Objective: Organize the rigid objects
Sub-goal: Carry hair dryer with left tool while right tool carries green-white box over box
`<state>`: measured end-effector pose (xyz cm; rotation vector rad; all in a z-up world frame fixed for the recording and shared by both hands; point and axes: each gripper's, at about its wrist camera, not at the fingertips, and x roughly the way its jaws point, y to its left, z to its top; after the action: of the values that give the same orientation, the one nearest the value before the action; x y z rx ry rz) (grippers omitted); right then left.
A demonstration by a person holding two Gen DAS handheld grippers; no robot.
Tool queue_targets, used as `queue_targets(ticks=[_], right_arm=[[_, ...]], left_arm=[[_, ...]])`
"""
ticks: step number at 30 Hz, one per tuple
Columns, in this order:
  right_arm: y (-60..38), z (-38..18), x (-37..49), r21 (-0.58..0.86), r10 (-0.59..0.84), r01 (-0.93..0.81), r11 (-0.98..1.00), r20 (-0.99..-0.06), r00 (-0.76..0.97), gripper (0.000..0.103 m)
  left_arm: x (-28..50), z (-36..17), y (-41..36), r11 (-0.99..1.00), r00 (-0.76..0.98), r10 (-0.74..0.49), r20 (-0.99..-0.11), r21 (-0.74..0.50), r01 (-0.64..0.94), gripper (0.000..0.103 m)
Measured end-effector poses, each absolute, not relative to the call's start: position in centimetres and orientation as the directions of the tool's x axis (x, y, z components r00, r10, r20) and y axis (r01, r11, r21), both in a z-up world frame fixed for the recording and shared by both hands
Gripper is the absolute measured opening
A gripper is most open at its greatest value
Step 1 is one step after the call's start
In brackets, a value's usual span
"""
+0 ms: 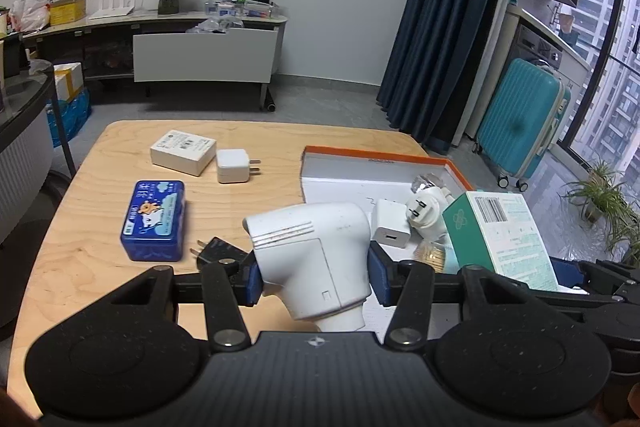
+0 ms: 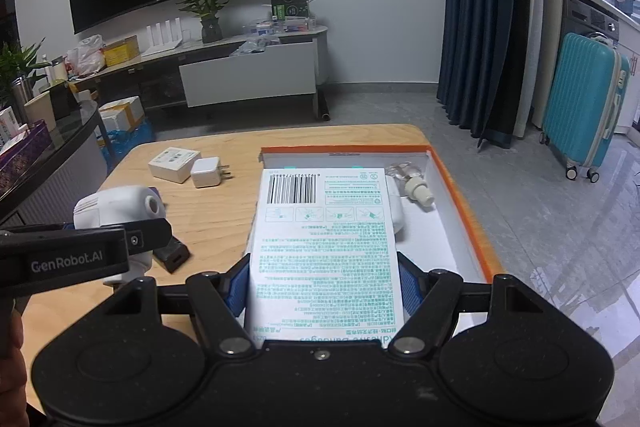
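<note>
White handheld device (image 1: 316,259) sits clamped in your left hand-held gripper (image 1: 316,279); the orange-rimmed box (image 1: 384,157) lies ahead to its right, where your right hand-held gripper (image 2: 322,291) grips the bandage box (image 2: 324,227).

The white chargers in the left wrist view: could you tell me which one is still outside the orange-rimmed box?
The white charger beside the flat white carton, prongs pointing right; the others lie inside the box.
</note>
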<state>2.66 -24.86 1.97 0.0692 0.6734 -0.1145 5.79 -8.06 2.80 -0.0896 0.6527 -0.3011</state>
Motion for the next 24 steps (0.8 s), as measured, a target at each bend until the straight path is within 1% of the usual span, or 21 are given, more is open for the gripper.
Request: queue_targets(ticks=[24], right_arm=[[-28.4, 2.1, 2.2, 0.029, -0.145, 0.208, 0.978, -0.626, 0.766, 0.083]], left_arm=[[6.3, 2.5, -12.5, 0.929, 0.714, -0.360, -0.600, -0.164, 0.331, 0.051]])
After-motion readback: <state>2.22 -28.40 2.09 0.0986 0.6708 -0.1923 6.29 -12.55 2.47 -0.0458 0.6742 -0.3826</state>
